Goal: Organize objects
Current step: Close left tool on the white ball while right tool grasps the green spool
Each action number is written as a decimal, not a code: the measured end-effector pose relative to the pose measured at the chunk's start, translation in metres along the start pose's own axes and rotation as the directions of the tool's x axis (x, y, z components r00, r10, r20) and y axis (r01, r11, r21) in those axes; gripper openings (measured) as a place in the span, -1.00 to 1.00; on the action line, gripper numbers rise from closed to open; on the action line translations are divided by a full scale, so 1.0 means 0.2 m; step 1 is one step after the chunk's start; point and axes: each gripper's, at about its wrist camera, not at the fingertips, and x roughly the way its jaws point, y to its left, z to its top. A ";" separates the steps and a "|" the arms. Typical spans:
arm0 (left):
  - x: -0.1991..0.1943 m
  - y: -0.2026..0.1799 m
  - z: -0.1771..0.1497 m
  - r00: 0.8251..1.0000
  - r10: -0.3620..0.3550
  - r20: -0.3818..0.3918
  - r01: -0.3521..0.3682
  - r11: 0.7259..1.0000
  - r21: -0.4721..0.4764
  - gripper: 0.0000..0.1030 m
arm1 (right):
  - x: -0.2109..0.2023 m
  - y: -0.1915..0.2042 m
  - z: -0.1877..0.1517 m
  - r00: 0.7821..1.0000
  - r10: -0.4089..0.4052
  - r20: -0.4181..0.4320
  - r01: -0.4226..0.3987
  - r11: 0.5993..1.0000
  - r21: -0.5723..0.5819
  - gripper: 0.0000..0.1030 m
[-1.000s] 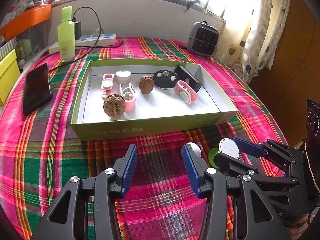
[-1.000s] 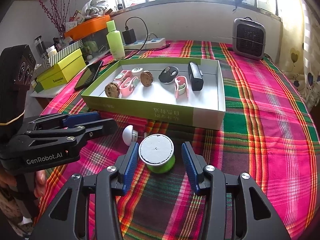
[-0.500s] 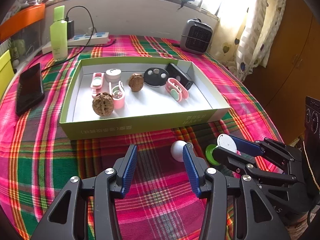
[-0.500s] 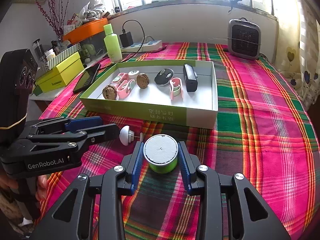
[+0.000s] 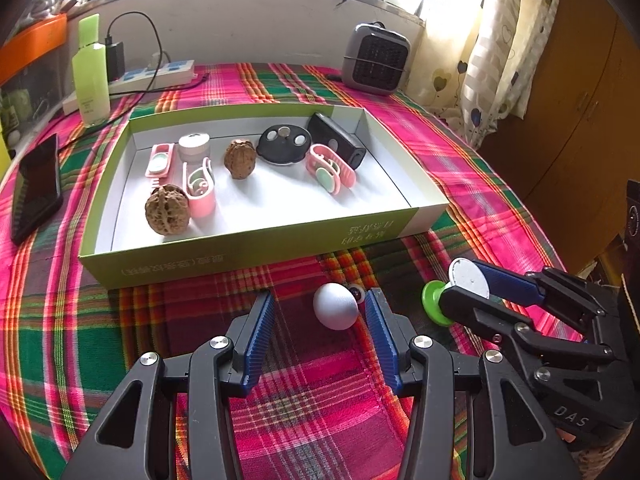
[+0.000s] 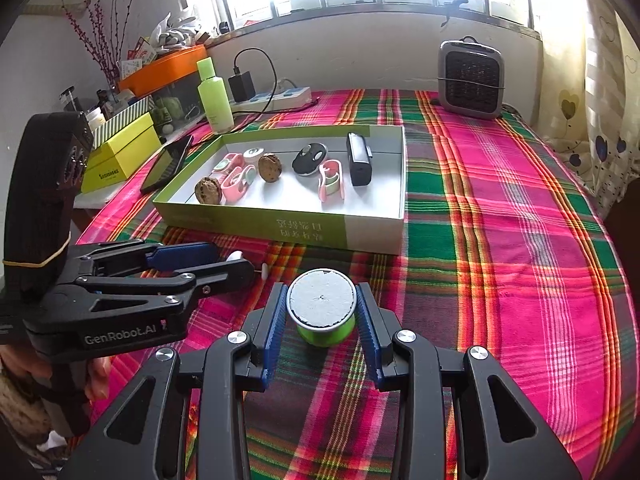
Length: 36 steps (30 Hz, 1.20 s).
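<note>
On the far left we see a phone [image 5: 37, 189] lying on the plaid tabletop [image 5: 472, 168], with a green bottle [image 5: 91, 76] behind it. To the right of these sits the open box [image 5: 256, 250], holding two walnuts, three pink clips, a small jar, a round black disc and a black case. Near the box's front wall, our left hand-held gripper [image 5: 320, 314] is spread wide around a white ball [image 5: 334, 306]; the ball lies on the cloth just beside the right finger, apart from the left one. Whether it touches the right finger we cannot tell. Further right, our right hand-held gripper [image 6: 321, 312] has its blue pads [image 6: 275, 330] pressed against both sides of a green spool [image 6: 322, 312] with a white top. In the left wrist view the spool appears tilted on its side; we cannot tell whether it rests on the cloth. A grey heater [image 6: 470, 78] stands at the far right by the wall.
</note>
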 end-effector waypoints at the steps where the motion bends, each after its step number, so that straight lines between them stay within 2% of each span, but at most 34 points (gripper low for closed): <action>1: 0.01 -0.01 0.00 1.000 0.003 -0.004 -0.003 1.000 0.004 -0.11 | 0.00 0.00 0.00 1.000 -0.001 0.000 0.001 1.000 0.002 -0.31; 18: 0.03 -0.05 0.00 0.999 0.052 0.001 -0.052 0.998 0.022 -0.13 | -0.02 -0.03 -0.01 1.000 0.017 0.008 -0.017 1.000 0.024 -0.31; 22: 0.03 -0.05 0.00 0.999 0.052 -0.001 -0.052 0.998 0.027 -0.34 | -0.02 -0.03 -0.01 1.000 0.018 0.010 -0.019 1.000 0.025 -0.31; 36: 0.03 -0.07 0.00 0.998 0.058 -0.001 -0.058 0.998 0.024 -0.52 | -0.03 -0.03 -0.02 1.000 0.024 0.009 -0.024 0.999 0.025 -0.31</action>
